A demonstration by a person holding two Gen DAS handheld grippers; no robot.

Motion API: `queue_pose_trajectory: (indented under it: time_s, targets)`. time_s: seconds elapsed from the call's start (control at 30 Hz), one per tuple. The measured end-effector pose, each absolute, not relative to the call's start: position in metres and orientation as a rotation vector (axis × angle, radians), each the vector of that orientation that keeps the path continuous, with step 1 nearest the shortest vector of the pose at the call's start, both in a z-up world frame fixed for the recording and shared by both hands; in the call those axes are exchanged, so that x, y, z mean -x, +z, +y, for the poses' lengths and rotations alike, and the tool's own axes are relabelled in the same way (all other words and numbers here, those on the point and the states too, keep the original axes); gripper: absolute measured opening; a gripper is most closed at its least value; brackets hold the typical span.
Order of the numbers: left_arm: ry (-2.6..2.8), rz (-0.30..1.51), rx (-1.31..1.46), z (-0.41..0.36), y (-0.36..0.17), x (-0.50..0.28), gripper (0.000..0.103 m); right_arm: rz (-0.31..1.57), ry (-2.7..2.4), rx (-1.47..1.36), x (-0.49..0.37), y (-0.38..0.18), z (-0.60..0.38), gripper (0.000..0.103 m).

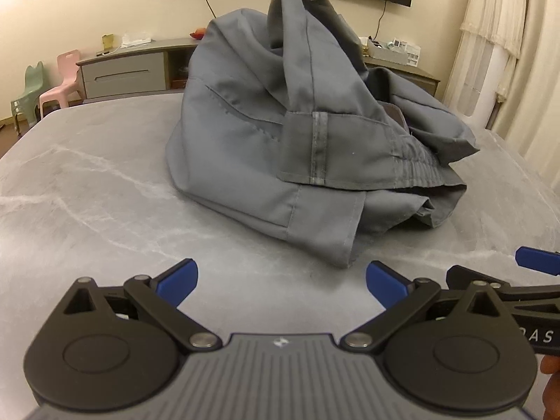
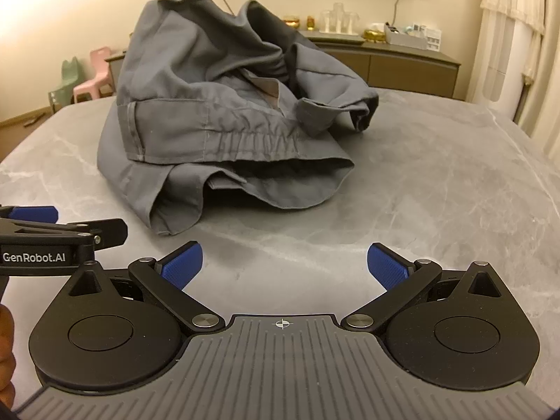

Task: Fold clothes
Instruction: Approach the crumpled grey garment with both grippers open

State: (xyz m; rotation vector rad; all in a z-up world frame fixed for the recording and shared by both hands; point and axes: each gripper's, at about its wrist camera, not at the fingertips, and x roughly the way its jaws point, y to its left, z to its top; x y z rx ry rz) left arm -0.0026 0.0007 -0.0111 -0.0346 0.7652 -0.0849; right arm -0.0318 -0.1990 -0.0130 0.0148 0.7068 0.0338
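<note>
Grey trousers point(image 1: 280, 133) were seen heaped near the middle of the marble desk point(image 1: 87, 182), unfolded. Left claw point(image 1: 281, 281) and right claw point(image 2: 284, 262) were held side by side before the heap, both spread wide, nothing gripped.

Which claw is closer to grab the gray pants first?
Probably the left claw: the gray pants' nearest corner lies just ahead of its open fingers. The right claw, also open, faces bare tabletop.
</note>
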Motion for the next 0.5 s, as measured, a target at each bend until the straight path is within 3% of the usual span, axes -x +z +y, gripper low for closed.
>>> queue_pose_trajectory:
  time_s: [0.43, 0.47, 0.5]
  targets:
    - [-0.105, 0.752, 0.018, -0.0025, -0.0121, 0.0057, 0.103, 0.649, -0.024, -0.009, 0.0354, -0.0115, -0.2019, 0.100]
    - [-0.108, 0.750, 0.011, -0.0031, -0.0120, 0.0060, 0.100, 0.654, -0.023, -0.004, 0.0350, -0.0115, -0.2019, 0.100]
    - [-0.110, 0.748, 0.003, -0.0038, -0.0120, 0.0063, 0.090, 0.661, -0.020, 0.009, 0.0344, -0.0118, -0.2012, 0.100]
